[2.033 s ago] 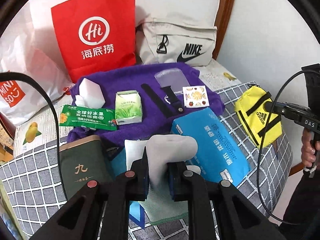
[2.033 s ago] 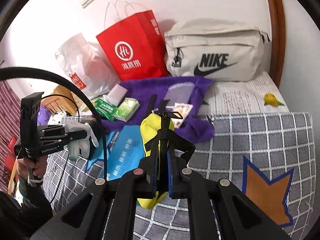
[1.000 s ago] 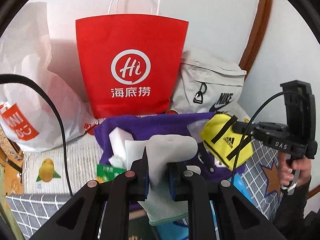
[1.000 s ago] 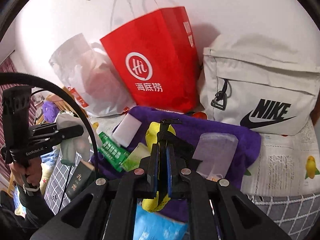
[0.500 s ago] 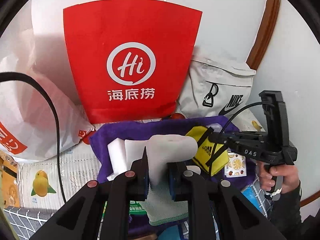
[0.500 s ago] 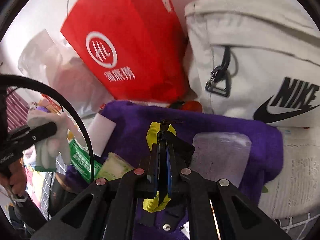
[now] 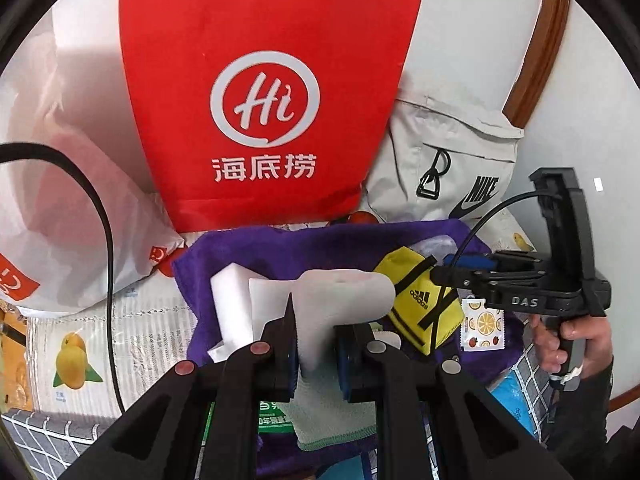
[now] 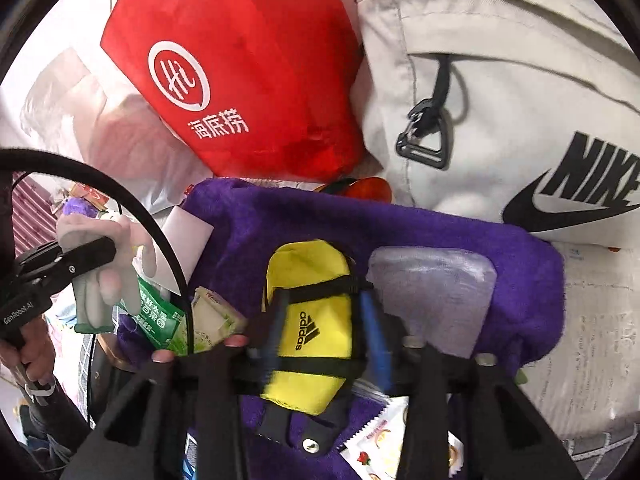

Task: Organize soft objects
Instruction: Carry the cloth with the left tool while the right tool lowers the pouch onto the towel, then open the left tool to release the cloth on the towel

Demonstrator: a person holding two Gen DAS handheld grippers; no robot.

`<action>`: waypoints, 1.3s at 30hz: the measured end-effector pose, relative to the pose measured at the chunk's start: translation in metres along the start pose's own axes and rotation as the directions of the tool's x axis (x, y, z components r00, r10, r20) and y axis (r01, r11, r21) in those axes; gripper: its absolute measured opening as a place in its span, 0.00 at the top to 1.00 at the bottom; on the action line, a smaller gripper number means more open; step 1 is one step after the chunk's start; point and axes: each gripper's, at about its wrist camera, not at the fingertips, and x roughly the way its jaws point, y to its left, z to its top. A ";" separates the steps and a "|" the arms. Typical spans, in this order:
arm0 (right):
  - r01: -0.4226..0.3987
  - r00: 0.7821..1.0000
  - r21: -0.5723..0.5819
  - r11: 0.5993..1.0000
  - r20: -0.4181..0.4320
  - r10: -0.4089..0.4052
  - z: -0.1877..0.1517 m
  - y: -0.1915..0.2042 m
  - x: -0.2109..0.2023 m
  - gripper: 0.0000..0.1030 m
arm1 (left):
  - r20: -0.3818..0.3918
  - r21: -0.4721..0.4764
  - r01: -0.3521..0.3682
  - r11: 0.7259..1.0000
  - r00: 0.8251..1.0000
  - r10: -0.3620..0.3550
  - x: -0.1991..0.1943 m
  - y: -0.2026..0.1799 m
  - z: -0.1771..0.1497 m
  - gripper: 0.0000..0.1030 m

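While the left hand-held gripper (image 7: pixel 316 344) stays closed on a pale glove (image 7: pixel 340 292) held above the purple towel (image 7: pixel 280 248), the right hand-held gripper (image 8: pixel 320 336) stands with its jaws spread apart on either side of a yellow pouch (image 8: pixel 308 320), which lies on the same towel. Behind them stand a red paper bag (image 7: pixel 264 92) and a grey Nike bag (image 8: pixel 500 80).

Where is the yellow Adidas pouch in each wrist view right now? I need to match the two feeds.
Left wrist: the yellow Adidas pouch sits right of centre, at the tip of the right tool.
Right wrist: it is at lower centre, between the spread fingers.
Shared landmark: the red Hi paper bag behind it.
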 end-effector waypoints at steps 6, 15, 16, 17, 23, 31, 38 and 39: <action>0.075 0.996 -0.021 0.997 0.041 -0.074 0.003 0.005 -0.027 0.45 | -0.019 0.013 -0.002 1.000 1.000 0.002 0.010 -0.008 -0.001 0.86; 0.135 0.983 -0.042 0.990 0.134 -0.128 0.004 0.013 -0.063 0.37 | -0.075 -0.001 -0.041 0.999 0.996 0.041 0.033 -0.007 -0.004 0.86; 0.137 0.982 -0.042 0.990 0.138 -0.130 0.005 0.013 -0.065 0.37 | -0.083 -0.005 -0.047 0.999 0.995 0.047 0.037 -0.006 -0.004 0.86; 0.137 0.981 -0.044 0.990 0.142 -0.130 0.005 0.014 -0.067 0.37 | -0.091 -0.007 -0.051 0.999 0.995 0.050 0.040 -0.006 -0.005 0.86; 0.148 0.980 -0.066 0.987 0.145 -0.137 0.004 0.019 -0.069 0.37 | -0.114 -0.001 -0.060 0.998 0.992 0.060 0.051 -0.008 -0.007 0.84; 0.148 0.981 -0.081 0.986 0.135 -0.136 0.003 0.026 -0.065 0.37 | -0.126 0.020 -0.074 0.997 0.989 0.076 0.057 -0.012 -0.008 0.84; 0.155 0.982 -0.084 0.984 0.118 -0.145 0.002 0.027 -0.062 0.37 | -0.143 0.019 -0.059 0.998 0.988 0.061 0.060 -0.012 -0.007 0.74; 0.158 0.982 -0.086 0.984 0.118 -0.148 0.002 0.028 -0.062 0.37 | -0.145 0.022 -0.057 0.998 0.988 0.060 0.060 -0.013 -0.007 0.72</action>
